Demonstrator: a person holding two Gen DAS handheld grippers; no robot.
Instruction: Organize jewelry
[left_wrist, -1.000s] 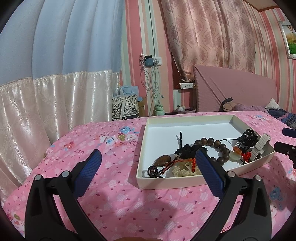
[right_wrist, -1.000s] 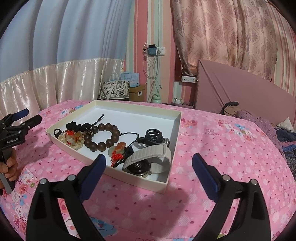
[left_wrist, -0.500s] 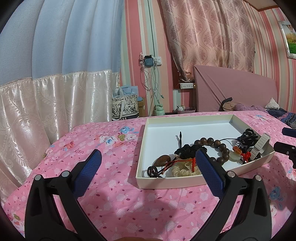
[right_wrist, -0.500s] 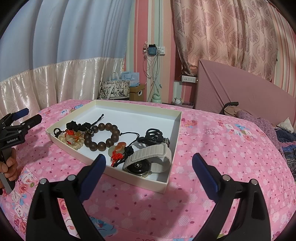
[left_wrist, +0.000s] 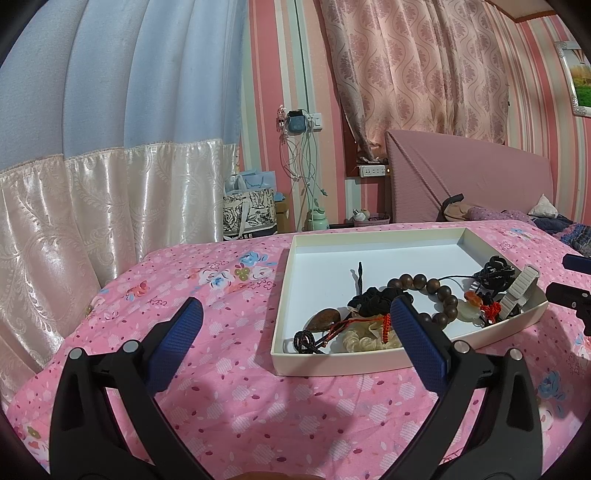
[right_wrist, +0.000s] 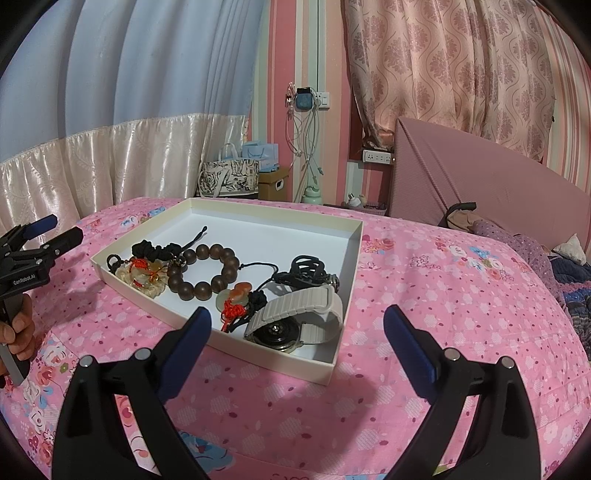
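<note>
Both tongs hang wide open above the pink flowered bedspread (right_wrist: 424, 280), gripping nothing. Between them sits a shallow white tray (right_wrist: 280, 218), resting on the bed. The left tongs (left_wrist: 295, 332) face its near corner, and their right-hand blue pad crosses in front of a heap of jewelry there: a pale cream beaded piece (left_wrist: 364, 339), a brown teardrop pendant (left_wrist: 325, 319) on dark cord, and a black knotted cord bracelet (left_wrist: 376, 299) just behind. Farther on lies a brown wooden bead bracelet (left_wrist: 428, 291), laid as an open ring.

From the right tongs (right_wrist: 295, 332), the closest thing in the tray is a watch with a pale grey strap (right_wrist: 299, 310), lying face down in the nearest corner. Just beyond it, toward the left pad, is a jade and orange pendant with red tassel (right_wrist: 236, 295), touching the wooden beads. A coil of black cord (right_wrist: 308, 269) rests behind the watch.

Off at the far left of the right tongs' view, a hand (right_wrist: 20, 330) holds the other tool's handle. The tray's far half is bare white.
</note>
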